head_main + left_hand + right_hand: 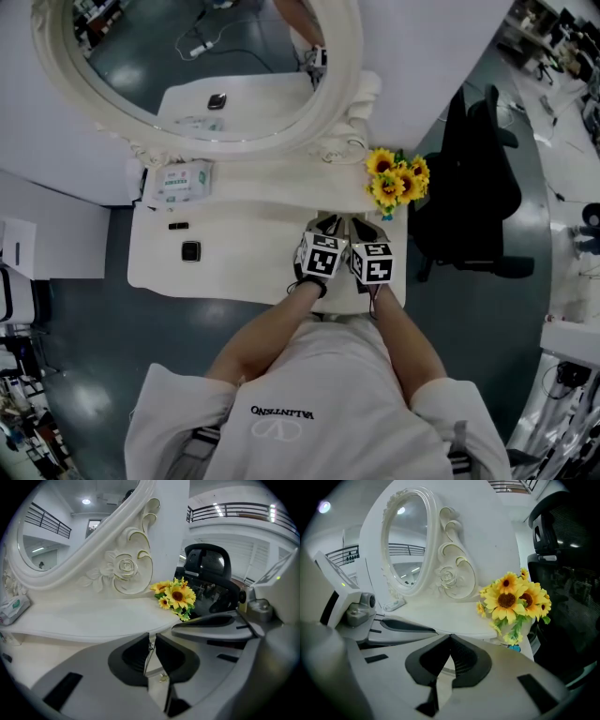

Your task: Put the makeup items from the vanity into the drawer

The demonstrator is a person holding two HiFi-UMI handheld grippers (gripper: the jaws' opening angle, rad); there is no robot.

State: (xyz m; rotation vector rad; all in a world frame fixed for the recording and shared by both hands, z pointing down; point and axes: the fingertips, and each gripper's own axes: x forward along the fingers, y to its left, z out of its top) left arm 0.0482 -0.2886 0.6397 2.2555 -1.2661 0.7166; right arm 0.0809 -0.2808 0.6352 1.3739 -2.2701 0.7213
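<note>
Judging by its look, the compact (190, 250) — lying at the left of the surface (253, 272), well apart from the left tool (151, 643), jaws all but together, and the right tool (450, 639), jaws together — should handle light, rigid and slick, best pinched across opposite edges.

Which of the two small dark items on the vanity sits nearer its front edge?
The square compact; the slim dark bar lies behind it, closer to the wipes pack.
</note>
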